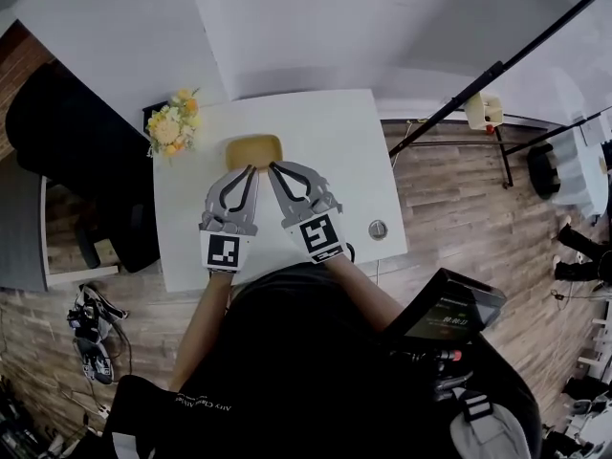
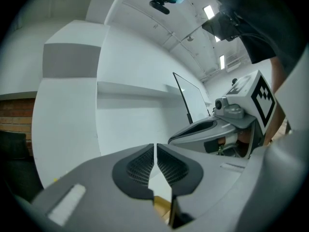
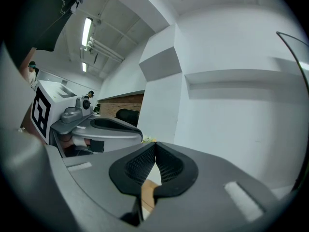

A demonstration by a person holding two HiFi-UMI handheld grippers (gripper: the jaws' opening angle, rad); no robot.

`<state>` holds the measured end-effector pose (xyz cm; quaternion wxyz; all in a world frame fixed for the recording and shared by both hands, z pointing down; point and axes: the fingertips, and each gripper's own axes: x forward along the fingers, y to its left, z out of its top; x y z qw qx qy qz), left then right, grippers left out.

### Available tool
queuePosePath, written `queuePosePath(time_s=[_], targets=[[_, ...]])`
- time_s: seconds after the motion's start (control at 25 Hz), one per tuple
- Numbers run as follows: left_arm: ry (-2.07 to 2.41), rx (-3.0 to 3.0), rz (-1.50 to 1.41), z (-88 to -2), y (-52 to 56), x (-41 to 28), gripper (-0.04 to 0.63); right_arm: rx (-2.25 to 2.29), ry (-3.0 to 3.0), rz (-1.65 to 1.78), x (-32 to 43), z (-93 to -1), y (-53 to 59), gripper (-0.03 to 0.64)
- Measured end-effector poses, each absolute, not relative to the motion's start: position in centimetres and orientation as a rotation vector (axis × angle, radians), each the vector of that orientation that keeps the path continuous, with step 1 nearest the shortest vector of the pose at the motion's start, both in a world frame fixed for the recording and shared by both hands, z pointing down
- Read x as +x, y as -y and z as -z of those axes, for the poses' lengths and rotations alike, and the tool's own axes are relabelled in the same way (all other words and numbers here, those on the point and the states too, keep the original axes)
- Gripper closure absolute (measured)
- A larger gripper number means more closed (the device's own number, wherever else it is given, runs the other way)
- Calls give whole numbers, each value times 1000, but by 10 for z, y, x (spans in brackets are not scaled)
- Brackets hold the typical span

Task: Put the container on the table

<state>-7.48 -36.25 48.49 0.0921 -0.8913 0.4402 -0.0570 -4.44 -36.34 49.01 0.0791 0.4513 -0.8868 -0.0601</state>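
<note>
A shallow tan container (image 1: 253,149) rests on the white table (image 1: 335,161), toward its far side. My left gripper (image 1: 251,169) and right gripper (image 1: 272,166) lie side by side, pointing level, with their tips at the container's near rim. I cannot tell whether either touches it. In the left gripper view the left gripper (image 2: 155,151) is shut, with a strip of the container (image 2: 161,204) showing low in the gap behind the pads. In the right gripper view the right gripper (image 3: 155,149) is shut too, again with a bit of the container (image 3: 147,191) below the pads.
A bunch of yellow flowers (image 1: 172,122) stands at the table's far left corner. A small round metal thing (image 1: 378,229) lies near the right front edge. A black chair (image 1: 67,132) stands left of the table, and black stand poles (image 1: 478,84) cross at the right.
</note>
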Motion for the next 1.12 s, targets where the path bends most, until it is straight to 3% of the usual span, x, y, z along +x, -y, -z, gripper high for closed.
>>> queuePosePath(time_s=[1.12], targets=[[-1316,-2661,148,-498,359,-65,577,1336,2694,117,-39,-491,364,603]])
